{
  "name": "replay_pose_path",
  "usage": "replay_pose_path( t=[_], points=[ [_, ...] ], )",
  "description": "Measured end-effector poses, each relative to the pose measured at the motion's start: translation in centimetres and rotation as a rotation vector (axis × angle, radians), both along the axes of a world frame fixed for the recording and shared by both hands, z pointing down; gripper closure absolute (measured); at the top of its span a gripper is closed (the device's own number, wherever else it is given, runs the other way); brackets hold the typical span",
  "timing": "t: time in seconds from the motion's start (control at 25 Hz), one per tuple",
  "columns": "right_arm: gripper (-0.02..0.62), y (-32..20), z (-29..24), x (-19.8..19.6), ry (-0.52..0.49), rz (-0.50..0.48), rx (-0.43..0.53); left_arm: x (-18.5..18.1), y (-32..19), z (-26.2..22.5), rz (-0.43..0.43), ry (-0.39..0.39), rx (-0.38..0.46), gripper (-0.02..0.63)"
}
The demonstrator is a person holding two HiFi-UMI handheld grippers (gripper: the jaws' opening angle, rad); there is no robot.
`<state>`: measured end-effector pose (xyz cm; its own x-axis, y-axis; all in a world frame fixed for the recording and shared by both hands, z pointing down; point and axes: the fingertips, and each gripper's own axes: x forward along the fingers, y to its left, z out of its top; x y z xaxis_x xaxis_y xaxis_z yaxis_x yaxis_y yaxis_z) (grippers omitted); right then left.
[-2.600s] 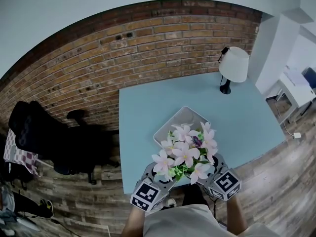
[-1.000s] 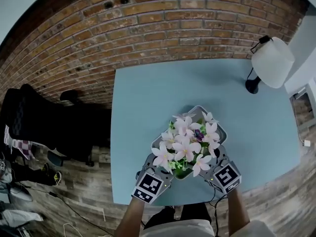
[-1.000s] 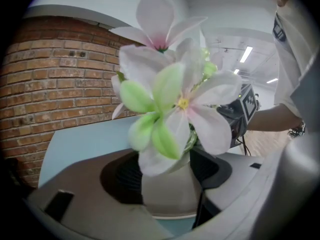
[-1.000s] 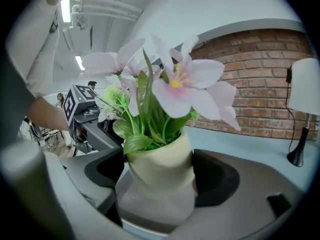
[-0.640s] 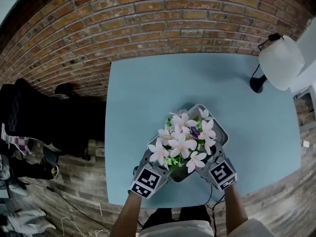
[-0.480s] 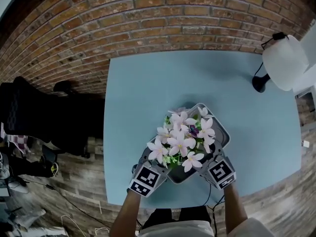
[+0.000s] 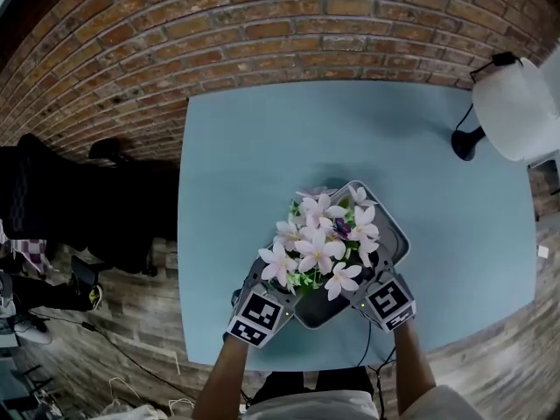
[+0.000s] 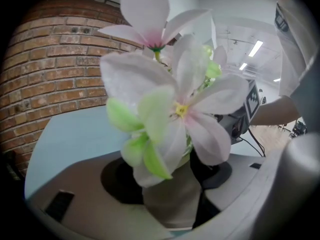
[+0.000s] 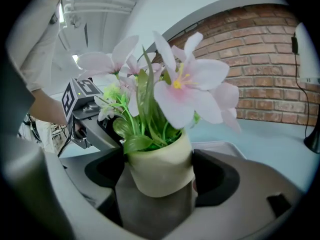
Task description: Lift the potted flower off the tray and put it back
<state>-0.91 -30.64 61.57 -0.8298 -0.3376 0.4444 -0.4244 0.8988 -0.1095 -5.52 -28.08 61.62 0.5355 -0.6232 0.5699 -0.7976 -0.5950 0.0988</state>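
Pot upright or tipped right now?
Upright. Right gripper view shows the pot clamped between the jaws, rim roughly level, stems rising straight up.

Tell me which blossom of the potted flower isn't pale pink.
The small dark purple blossom, right of the bunch's centre; all others are pale pink.

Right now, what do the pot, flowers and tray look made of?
pot: cream, matte, smooth wall; ceramic or plastic, can't tell.
flowers: probably fabric, artificial; uniform, faintly translucent petals.
tray: grey, smooth rounded rim, low sheen; likely plastic.
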Motion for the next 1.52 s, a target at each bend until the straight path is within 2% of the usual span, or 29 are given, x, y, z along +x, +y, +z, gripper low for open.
replay_pose_path(
  t=[0.16,0.48,0.68,0.88,1.08,1.52],
  points=[
    [0.143,-0.2,0.7,-0.3,0.021,-0.016,0.012,-0.2,-0.1,0.9,-0.004,-0.029,-0.015,0.302],
    [0.137,-0.6,0.7,-0.3,0.01,-0.03,0.043,-0.1,-0.3,1.2,-0.028,0.002,-0.018,0.305],
    [0.135,-0.7,1.1,0.0,0.029,-0.021,0.008,0.0,-0.3,1.6,-0.058,0.017,-0.032,0.305],
    [0.138,-0.2,1.9,0.6,0.105,-0.013,0.011,-0.1,0.1,2.0,-0.089,0.047,-0.041,0.304],
    [0.138,0.6,1.9,1.7,0.132,0.019,-0.045,-0.6,1.1,2.1,-0.089,0.033,-0.059,0.304],
    [0.138,3.4,-0.8,5.0,0.148,0.143,-0.042,-1.5,4.3,-0.1,-0.091,0.028,-0.043,0.304]
  ],
)
